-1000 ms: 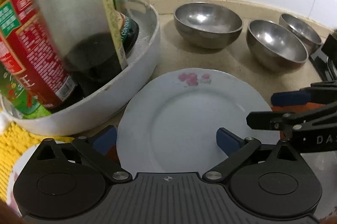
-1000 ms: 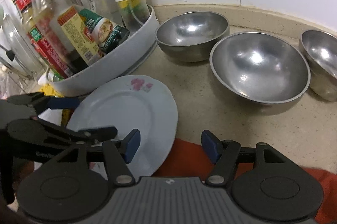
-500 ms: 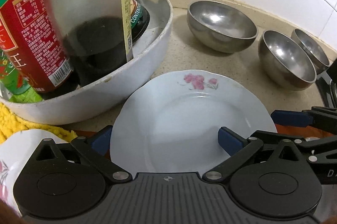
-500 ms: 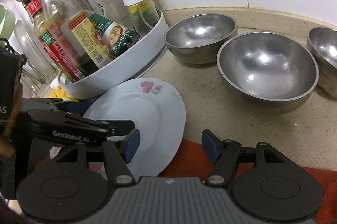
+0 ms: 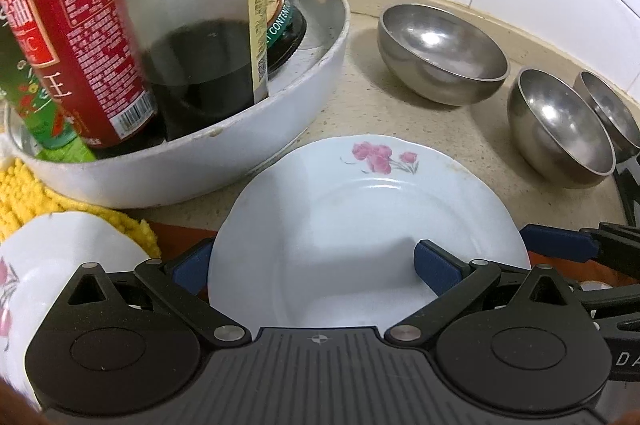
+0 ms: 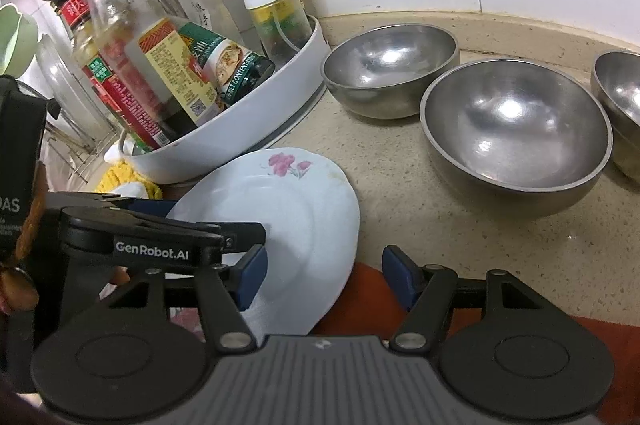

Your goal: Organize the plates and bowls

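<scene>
A white plate with pink flowers lies by the bottle tray, its near part over an orange cloth. My left gripper straddles the plate's near-left rim. One finger is hidden behind the edge and the other hovers over the well, casting a shadow. Its jaws stand wide and do not pinch the plate. My right gripper is open over the plate's right edge and the cloth, holding nothing. Three steel bowls stand in a row along the wall.
A white round tray of sauce bottles stands close behind the plate. A yellow cloth and another white floral dish lie at the left. The orange cloth covers the near counter. White tiled wall behind.
My left gripper has rolled and edged forward, so its upper finger reaches further over the plate. The plate and bowls stay where they were. The right gripper has hardly moved.
</scene>
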Available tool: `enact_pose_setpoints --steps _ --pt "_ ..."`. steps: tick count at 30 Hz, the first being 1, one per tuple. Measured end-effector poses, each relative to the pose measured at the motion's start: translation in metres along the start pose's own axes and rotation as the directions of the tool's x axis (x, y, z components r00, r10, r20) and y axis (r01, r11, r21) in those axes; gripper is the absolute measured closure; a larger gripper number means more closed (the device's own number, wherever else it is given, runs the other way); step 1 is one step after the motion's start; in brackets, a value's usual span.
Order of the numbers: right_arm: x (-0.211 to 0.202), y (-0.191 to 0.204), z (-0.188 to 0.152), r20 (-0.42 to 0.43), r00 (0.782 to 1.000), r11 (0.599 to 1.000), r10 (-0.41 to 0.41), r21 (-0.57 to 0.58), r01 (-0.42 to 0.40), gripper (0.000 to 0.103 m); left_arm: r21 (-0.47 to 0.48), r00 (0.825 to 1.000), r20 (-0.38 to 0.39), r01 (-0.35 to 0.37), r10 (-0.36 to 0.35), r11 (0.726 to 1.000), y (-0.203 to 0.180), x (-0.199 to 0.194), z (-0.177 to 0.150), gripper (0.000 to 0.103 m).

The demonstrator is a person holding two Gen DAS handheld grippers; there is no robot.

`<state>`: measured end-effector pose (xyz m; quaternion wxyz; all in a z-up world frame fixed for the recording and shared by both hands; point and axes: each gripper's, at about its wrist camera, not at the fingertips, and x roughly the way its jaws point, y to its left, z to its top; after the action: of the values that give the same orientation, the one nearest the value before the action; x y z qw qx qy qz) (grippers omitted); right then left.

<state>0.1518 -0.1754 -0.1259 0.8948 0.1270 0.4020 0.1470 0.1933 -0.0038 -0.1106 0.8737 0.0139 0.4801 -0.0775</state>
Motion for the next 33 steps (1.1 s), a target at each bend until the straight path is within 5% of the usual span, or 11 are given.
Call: enact_pose_setpoints --steps 33 --pt "-0.002 -0.012 0.0 0.01 0.998 0.997 0.063 0.037 -0.064 0.048 -0.059 0.999 -0.004 -0.05 0.049 0.997 -0.008 -0.001 -0.002 0.0"
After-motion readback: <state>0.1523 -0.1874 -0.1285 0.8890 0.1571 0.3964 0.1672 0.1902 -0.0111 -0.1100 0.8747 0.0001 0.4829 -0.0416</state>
